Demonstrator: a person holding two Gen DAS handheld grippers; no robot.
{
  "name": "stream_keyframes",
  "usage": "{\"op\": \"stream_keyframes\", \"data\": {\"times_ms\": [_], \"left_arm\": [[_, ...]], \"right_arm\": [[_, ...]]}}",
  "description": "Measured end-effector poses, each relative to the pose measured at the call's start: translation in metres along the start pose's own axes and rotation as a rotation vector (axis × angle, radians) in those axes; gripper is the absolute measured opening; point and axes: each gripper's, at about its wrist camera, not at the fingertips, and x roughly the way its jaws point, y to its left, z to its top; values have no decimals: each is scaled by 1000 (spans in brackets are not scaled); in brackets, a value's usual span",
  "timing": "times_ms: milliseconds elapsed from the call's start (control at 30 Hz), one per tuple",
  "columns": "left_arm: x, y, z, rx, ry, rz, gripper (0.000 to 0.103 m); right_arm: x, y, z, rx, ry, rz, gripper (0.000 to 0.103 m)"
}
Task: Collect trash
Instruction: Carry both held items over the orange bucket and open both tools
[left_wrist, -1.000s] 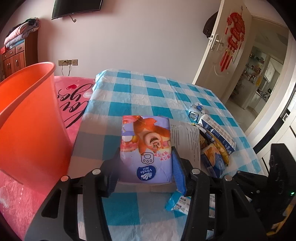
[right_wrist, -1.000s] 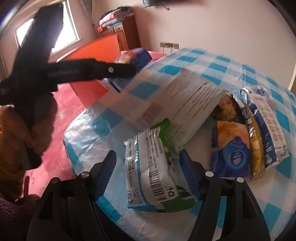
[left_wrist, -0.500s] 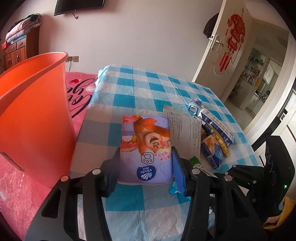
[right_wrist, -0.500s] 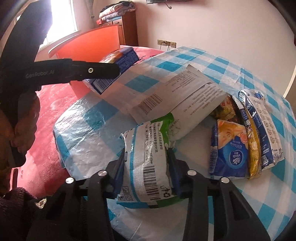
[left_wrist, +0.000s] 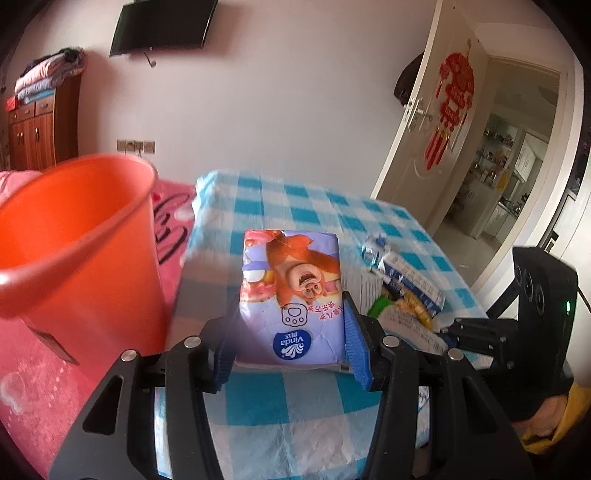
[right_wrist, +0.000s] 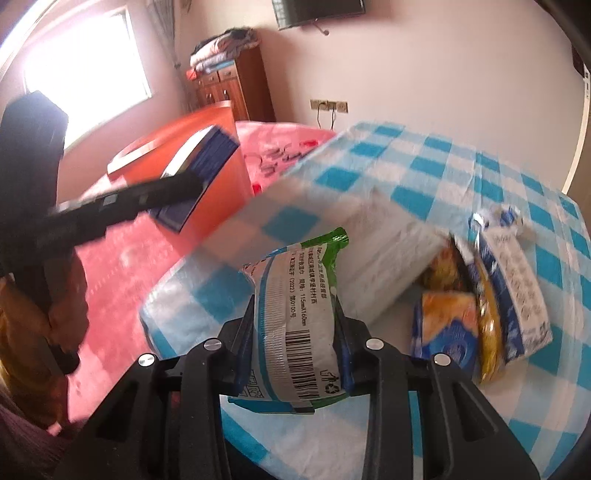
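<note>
Moved since a second ago: both packs are up off the blue-and-white checked counter (left_wrist: 295, 206) now, and the right gripper went from wide open around its pack to squeezing it.
Left gripper (left_wrist: 291, 343): clamped firmly on the lilac cartoon-bear Vinda tissue pack (left_wrist: 291, 291), blue pads pressing both long sides.
Tissue pack direction: long axis runs straight away from the camera along the fingers, logo end nearest, print upside down; it sits above the counter's near edge.
Right gripper (right_wrist: 295, 339): jaws closing in on the crinkly white-and-green plastic wipes pack (right_wrist: 299, 314), pads already pinching its sides so the film bulges.
Wipes pack direction: long axis points forward along the fingers, green end furthest away, barcode face up, lifted over the counter's corner.
Bin: big orange plastic bucket (left_wrist: 74, 236) on the pink floor mat (left_wrist: 33, 380), just left of the counter.
Leftovers on counter: printed white paper sheet (right_wrist: 388, 269), blue-and-orange tissue packet (right_wrist: 447, 328), yellow wrapper (right_wrist: 491, 332), white-and-blue wrapper (right_wrist: 517, 284), all bunched together.
</note>
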Motion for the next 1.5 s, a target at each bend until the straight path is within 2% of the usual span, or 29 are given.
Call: {"op": "stream_keyframes", "data": {"times_ms": [267, 433, 533, 600, 800, 967, 1067, 1100, 1133, 1167, 1200, 1267, 1500], "left_arm": [[-36, 15, 33, 10, -123, 76, 52], [-60, 40, 57, -10, -207, 184, 52], [-70, 60, 67, -33, -232, 260, 52], [-71, 73, 71, -48, -236, 314, 52], [-61, 103, 76, -102, -218, 394, 52], [-46, 125, 72, -151, -185, 425, 52], [-38, 135, 66, -181, -161, 450, 53], [-36, 138, 64, -189, -154, 466, 59], [-36, 140, 63, -196, -154, 478, 75], [-36, 143, 60, -212, -158, 501, 83], [-37, 144, 59, -222, -160, 511, 89], [-37, 145, 57, -237, -154, 518, 91], [-42, 142, 59, -247, -161, 537, 96]], "right_arm": [[-10, 14, 80, 24, -101, 98, 37], [-5, 41, 134, -26, -164, 163, 37], [4, 62, 167, -63, -190, 201, 37], [12, 73, 185, -79, -199, 217, 37], [45, 101, 219, -94, -194, 271, 37], [71, 115, 228, -87, -171, 297, 37], [87, 124, 230, -80, -160, 268, 40], [91, 125, 230, -74, -156, 263, 50], [96, 124, 229, -60, -157, 267, 58], [96, 122, 229, -48, -160, 271, 71], [95, 118, 228, -29, -172, 271, 78], [88, 111, 225, -7, -205, 250, 90], [59, 70, 209, 48, -294, 126, 95]]}}
